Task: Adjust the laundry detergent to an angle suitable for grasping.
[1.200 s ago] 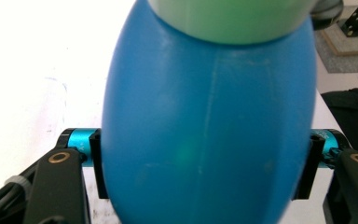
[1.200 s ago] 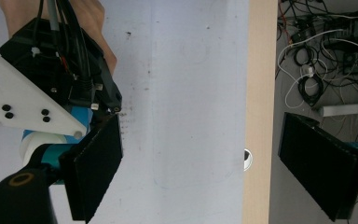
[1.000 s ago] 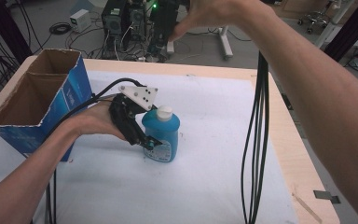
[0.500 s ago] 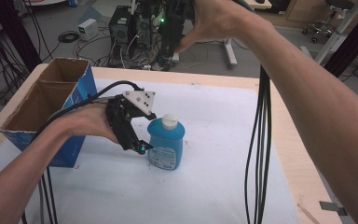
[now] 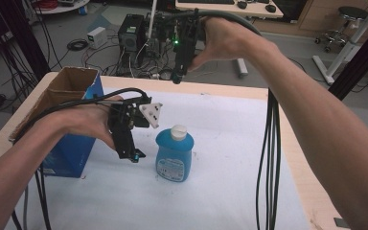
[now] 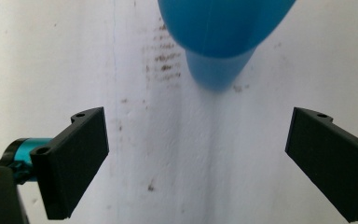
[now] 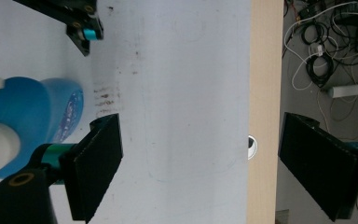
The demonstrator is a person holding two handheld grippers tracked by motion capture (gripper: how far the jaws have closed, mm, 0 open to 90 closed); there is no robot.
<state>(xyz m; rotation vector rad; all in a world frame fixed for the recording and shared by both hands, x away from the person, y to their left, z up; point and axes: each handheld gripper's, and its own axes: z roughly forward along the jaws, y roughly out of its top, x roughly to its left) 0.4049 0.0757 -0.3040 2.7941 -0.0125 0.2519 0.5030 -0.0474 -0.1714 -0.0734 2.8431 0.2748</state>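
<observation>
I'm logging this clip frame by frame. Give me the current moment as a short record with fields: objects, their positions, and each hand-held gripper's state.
bottle: blue bottle with white cap, upright on the white table cover
box: open cardboard box, at the table's left edge
left hand-held gripper: open, beside the bottle, apart from it
right hand-held gripper: open, raised above the table's far edge
contact: neither gripper touches the bottle

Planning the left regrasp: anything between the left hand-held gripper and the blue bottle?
Nothing: in the left gripper view, bare stained white tabletop lies between the open left hand-held gripper and the blue plastic bottle.
</observation>
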